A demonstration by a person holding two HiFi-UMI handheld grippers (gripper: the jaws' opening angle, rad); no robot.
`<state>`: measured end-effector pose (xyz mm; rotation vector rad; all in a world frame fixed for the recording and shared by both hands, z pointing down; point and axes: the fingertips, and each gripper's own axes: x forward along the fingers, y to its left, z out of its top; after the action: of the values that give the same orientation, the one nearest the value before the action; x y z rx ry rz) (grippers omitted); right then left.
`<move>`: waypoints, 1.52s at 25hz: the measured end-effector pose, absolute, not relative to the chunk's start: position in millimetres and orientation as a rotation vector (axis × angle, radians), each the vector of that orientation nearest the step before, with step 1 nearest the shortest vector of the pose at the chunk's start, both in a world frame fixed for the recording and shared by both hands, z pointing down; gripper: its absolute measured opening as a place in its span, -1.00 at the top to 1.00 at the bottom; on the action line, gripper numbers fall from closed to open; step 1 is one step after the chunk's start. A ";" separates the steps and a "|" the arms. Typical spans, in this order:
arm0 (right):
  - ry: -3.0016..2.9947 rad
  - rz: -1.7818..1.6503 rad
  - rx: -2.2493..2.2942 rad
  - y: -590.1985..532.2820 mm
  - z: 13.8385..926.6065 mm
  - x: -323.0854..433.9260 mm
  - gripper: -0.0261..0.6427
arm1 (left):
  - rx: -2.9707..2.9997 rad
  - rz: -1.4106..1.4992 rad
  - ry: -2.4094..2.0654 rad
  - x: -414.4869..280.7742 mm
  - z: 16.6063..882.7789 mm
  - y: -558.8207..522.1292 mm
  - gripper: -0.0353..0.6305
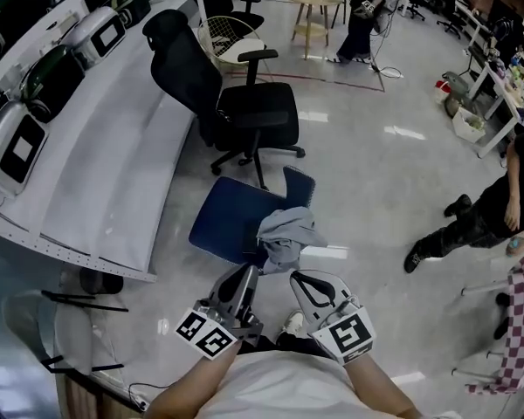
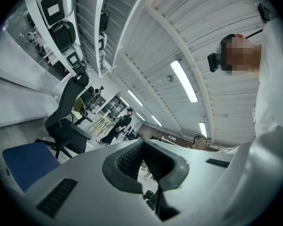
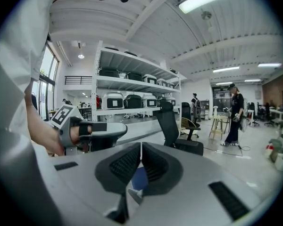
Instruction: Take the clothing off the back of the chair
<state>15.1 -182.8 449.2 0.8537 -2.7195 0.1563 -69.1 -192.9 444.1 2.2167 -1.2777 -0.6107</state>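
Note:
A grey garment [image 1: 286, 233] hangs crumpled over the back of a blue chair [image 1: 230, 220], just ahead of me in the head view. Both grippers sit low and close to my body, pointing at it. My left gripper [image 1: 248, 271] is shut and empty, its tips just short of the garment's lower left edge. My right gripper [image 1: 295, 278] is shut too, with nothing held, just below the garment's right side. In the left gripper view the jaws [image 2: 142, 142] meet, and the blue chair [image 2: 24, 162] shows at lower left. The right gripper [image 3: 140, 145] has its jaws together.
A black office chair [image 1: 237, 103] stands beyond the blue one. A long white bench [image 1: 113, 155] with equipment cases runs along the left. A person [image 1: 472, 221] stands at the right, another [image 1: 362, 16] far back by a wooden stool table [image 1: 314, 11].

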 end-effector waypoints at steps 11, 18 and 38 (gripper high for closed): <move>-2.667 0.170 0.845 -196.0 460.5 1.9 0.87 | 2.224 -0.589 -1.241 -78.8 445.6 -208.4 0.87; -2.643 0.172 0.849 -204.4 469.8 -0.7 0.87 | 2.227 -0.583 -1.228 -81.5 448.1 -216.0 0.87; -2.629 0.156 0.939 -216.0 464.7 12.5 0.87 | 2.242 -0.385 -1.115 -54.1 508.8 -246.6 0.52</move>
<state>12.5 -216.0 464.7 0.9391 -2.6288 0.1558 -54.1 -246.6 508.8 2.2422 -1.1145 -0.3848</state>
